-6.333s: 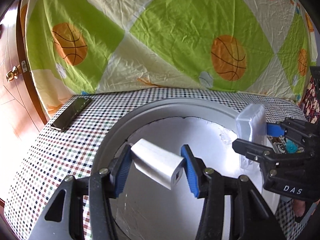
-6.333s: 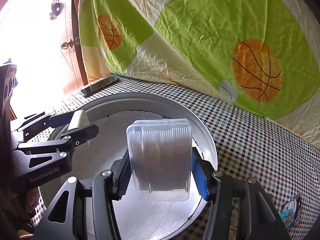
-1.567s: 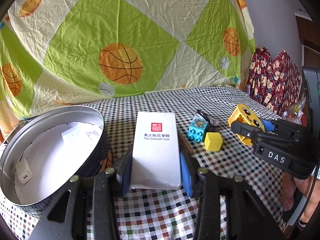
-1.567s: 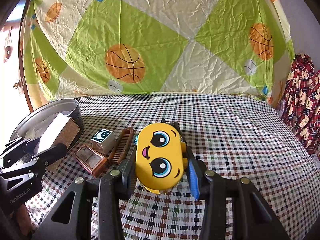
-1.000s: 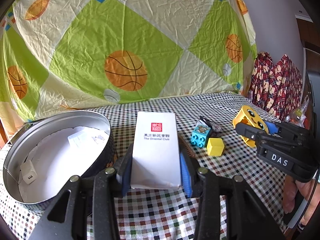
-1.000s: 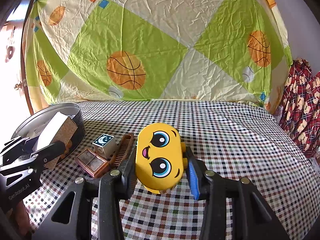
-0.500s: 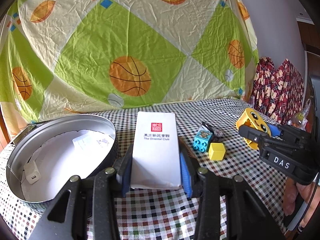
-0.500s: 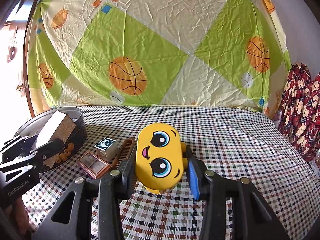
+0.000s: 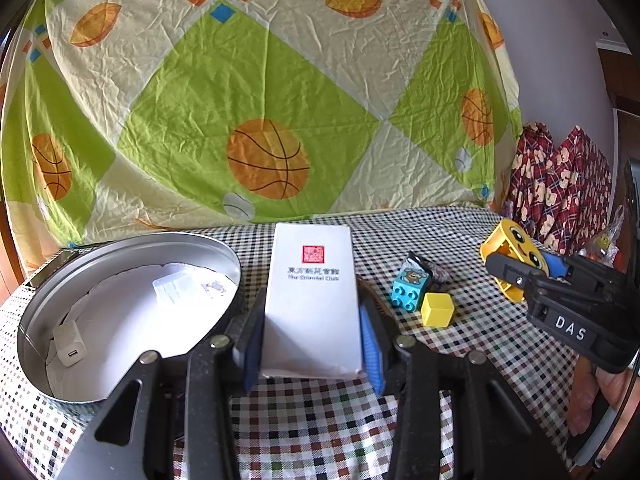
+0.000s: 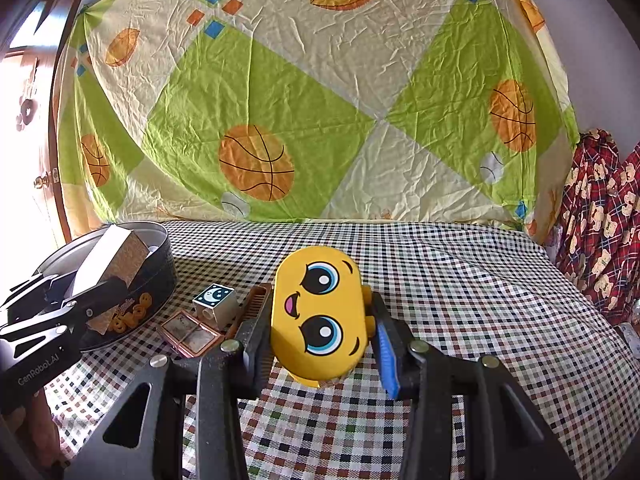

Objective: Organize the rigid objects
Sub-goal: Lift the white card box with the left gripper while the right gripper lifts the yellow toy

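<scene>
My left gripper (image 9: 312,340) is shut on a tall white box (image 9: 312,300) with a red seal, held above the checked cloth just right of a round metal tin (image 9: 48,384). The tin holds a white charger (image 9: 70,350) and a clear plastic case (image 9: 180,286). My right gripper (image 10: 320,332) is shut on a yellow smiley-face toy (image 10: 320,316), held above the cloth. It also shows at the right in the left wrist view (image 9: 516,256). The left gripper (image 10: 80,300) with the box (image 10: 112,256) shows at the left in the right wrist view, beside the tin (image 10: 156,284).
On the cloth lie a blue brick (image 9: 410,290), a yellow cube (image 9: 438,310), a moon-print cube (image 10: 214,300), a brown comb (image 10: 250,308) and a small framed palette (image 10: 190,332). A basketball-print sheet (image 9: 264,120) hangs behind. Red plaid cloth (image 10: 600,220) lies at the right.
Both grippers have risen slightly and drawn back with their loads; the tin and loose toys now sit a little lower and farther in both views. Grips are unchanged.
</scene>
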